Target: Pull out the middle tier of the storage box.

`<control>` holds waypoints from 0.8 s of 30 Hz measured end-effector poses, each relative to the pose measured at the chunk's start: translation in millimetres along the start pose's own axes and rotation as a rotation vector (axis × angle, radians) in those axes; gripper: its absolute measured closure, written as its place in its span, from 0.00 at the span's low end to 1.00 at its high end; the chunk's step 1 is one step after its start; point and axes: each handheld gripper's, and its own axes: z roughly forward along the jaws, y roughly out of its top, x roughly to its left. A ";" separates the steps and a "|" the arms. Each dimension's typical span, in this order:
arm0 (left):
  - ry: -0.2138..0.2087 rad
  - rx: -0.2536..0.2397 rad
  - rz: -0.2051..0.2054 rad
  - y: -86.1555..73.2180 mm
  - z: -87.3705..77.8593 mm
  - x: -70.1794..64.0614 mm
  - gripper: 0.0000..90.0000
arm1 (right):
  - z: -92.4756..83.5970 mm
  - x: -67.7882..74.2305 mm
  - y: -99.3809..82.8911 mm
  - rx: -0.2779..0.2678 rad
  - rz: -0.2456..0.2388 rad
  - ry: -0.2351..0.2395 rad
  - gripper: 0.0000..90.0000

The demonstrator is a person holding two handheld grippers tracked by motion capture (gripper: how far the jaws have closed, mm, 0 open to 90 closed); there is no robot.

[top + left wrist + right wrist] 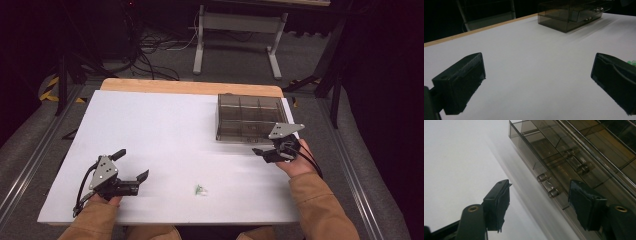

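Clearly little of the work is finished. On the white counter a smoked, see-through drawer box sits at the far right, and its drawers look closed in all three views, with nothing lifted or carried. Judging by where the right gripper hangs, just at the box's near front with its jaws spread and nothing between them, the step in hand is likely reaching for a drawer handle. Opening the drawer is not yet done, and so, I would guess, is whatever follows with the small green thing lying loose on the near middle of the counter, well apart from the box. The left gripper rests low at the near left, jaws spread wide and empty, pointing toward the middle of the counter.

The high view gives the whole layout: box, both grippers, the green thing between them, and the box's grid of compartments seen from above. It cannot show the handles. The right gripper view does: a clear bar handle with two round knobs lies just ahead of the gap between the jaws, not touched, and a second handle sits farther along the box front. The left gripper view shows the box from the side, which makes its stacked drawers plain, and catches a sliver of the green thing beside its right-hand jaw. What the green thing is stays too small to tell.
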 end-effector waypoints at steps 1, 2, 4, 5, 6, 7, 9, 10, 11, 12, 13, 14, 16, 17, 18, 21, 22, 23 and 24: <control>0.000 0.000 0.000 0.0 0.0 0.0 0.00 | 1.0 -0.2 0.8 0.005 -0.002 0.001 0.38; 0.000 0.000 0.000 0.0 -0.1 0.0 0.00 | 2.1 -1.1 2.1 0.014 -0.007 -0.001 0.38; 0.001 -0.001 0.004 0.0 -0.4 -0.1 0.00 | 3.8 -2.5 3.6 0.019 -0.016 -0.004 0.38; 0.002 0.004 0.006 0.2 -0.9 0.0 0.00 | 4.8 -3.5 4.4 0.021 -0.020 -0.003 0.38; 0.002 0.006 0.007 0.3 -1.3 -0.1 0.00 | 5.9 -4.6 5.1 0.028 -0.023 -0.005 0.38; 0.002 0.007 0.007 0.3 -1.6 -0.1 0.00 | 7.1 -6.0 6.0 0.037 -0.027 -0.002 0.38; 0.001 0.000 -0.005 -0.1 -1.6 -0.9 0.00 | 10.3 -7.9 7.1 0.049 -0.035 -0.002 0.38; 0.000 0.000 -0.006 -0.1 -1.6 -0.9 0.00 | 11.5 -8.8 7.8 0.061 -0.039 -0.001 0.38; 0.000 0.000 -0.005 -0.1 -1.7 -0.8 0.00 | 13.2 -9.3 8.4 0.070 -0.040 0.000 0.39; 0.002 0.000 -0.001 0.0 -1.8 -0.7 0.00 | 14.2 -10.1 8.8 0.074 -0.046 0.001 0.39; 0.002 0.000 -0.001 0.0 -1.8 -0.7 0.00 | 14.2 -10.1 8.8 0.074 -0.046 0.001 0.39; 0.002 0.001 -0.001 0.0 -1.9 -1.0 0.00 | 15.6 -10.4 9.2 0.078 -0.047 0.003 0.39; 0.000 -0.001 0.000 -0.1 -2.0 -1.1 0.00 | 18.8 -11.8 10.4 0.094 -0.052 0.013 0.40; 0.001 -0.003 -0.001 -0.2 -2.1 -1.2 0.00 | 18.8 -11.8 10.4 0.094 -0.052 0.013 0.40; -0.001 -0.003 0.000 -0.2 -2.4 -1.1 0.00 | 22.0 -12.2 10.5 0.109 -0.054 0.021 0.40; -0.006 -0.001 0.002 -0.2 -3.2 -1.2 0.00 | 26.0 -13.4 10.3 0.124 -0.060 0.027 0.41; -0.006 -0.001 0.002 -0.2 -3.2 -1.2 0.00 | 27.3 -14.2 10.3 0.127 -0.062 0.030 0.41; -0.006 -0.004 0.003 -0.3 -3.3 -1.3 0.00 | 28.9 -14.6 10.6 0.133 -0.062 0.032 0.42; -0.007 -0.004 0.003 -0.3 -3.3 -1.3 0.00 | 30.6 -14.7 10.8 0.140 -0.062 0.037 0.42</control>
